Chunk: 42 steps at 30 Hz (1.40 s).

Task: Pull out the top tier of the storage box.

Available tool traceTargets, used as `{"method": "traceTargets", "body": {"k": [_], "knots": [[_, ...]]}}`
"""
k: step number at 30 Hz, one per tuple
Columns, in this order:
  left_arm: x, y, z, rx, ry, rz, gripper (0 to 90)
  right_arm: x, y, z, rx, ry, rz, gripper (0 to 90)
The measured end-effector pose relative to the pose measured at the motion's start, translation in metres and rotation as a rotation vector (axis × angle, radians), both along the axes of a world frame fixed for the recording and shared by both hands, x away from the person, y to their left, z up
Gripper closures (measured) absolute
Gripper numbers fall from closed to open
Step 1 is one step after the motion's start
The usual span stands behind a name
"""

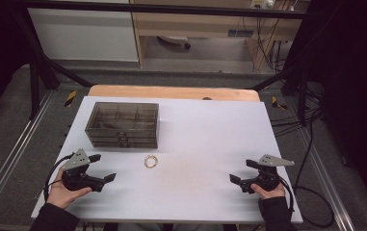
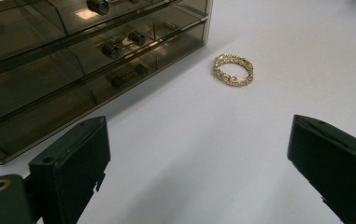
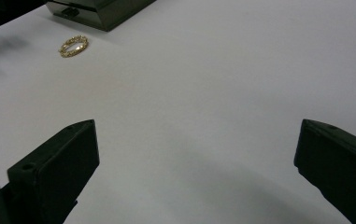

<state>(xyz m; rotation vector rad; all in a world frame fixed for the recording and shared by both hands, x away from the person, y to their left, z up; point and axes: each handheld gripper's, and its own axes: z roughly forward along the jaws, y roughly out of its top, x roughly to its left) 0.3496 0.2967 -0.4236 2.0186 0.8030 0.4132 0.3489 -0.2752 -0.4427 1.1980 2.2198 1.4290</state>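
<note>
A gold chain bracelet (image 1: 150, 161) lies in a loop on the white table top (image 1: 205, 130), just in front of a smoked clear drawer box (image 1: 123, 124). The left gripper view has the bracelet (image 2: 233, 70) ahead and to the right of the box (image 2: 73, 65), whose drawers with small knobs are closed. My left gripper (image 1: 102, 167) is open near the front left, a short way left of the bracelet. At the front right my right gripper (image 1: 242, 171) stands open, far from the bracelet (image 3: 73, 46), with bare table between its jaws.
The white top rests on a wooden table (image 1: 171, 91) inside a black frame (image 1: 41, 57). Cables (image 1: 311, 192) hang off the right side. Open white surface lies between the two grippers and to the right of the box.
</note>
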Motion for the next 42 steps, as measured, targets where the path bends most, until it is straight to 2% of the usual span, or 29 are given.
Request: {"method": "traceTargets", "body": {"k": [5,7,17,22,30,33,36,38,39,42], "knots": [[0.000,-0.002,0.002,0.035,-0.010,-0.007,5.5,0.000,0.000,0.000,-0.004,0.002,0.002,0.6],[-0.001,-0.003,0.003,0.064,-0.019,-0.013,5.5,0.000,0.001,0.000,-0.006,0.001,0.003,0.6],[-0.001,-0.007,0.007,0.130,-0.050,-0.022,5.4,0.000,0.001,0.000,-0.012,0.004,0.000,0.6],[-0.002,-0.011,0.013,0.177,-0.083,-0.032,5.4,0.000,0.001,-0.001,-0.018,0.003,0.002,0.6],[-0.001,-0.012,0.022,0.218,-0.129,-0.040,5.3,0.000,0.001,0.000,-0.019,0.001,-0.002,0.7],[-0.001,-0.014,0.024,0.259,-0.151,-0.044,5.4,0.000,0.001,-0.001,-0.020,0.001,-0.003,0.6],[0.000,-0.016,0.025,0.279,-0.169,-0.049,5.4,0.000,0.001,0.000,-0.022,0.001,-0.002,0.7],[0.001,-0.018,0.024,0.311,-0.183,-0.053,5.4,0.000,0.001,0.000,-0.021,0.000,-0.003,0.6],[0.000,-0.018,0.024,0.314,-0.176,-0.053,5.4,0.000,0.001,0.000,-0.022,0.002,-0.004,0.6],[0.001,-0.020,0.026,0.340,-0.193,-0.059,5.4,0.000,0.001,0.000,-0.023,0.002,-0.005,0.7]]}}
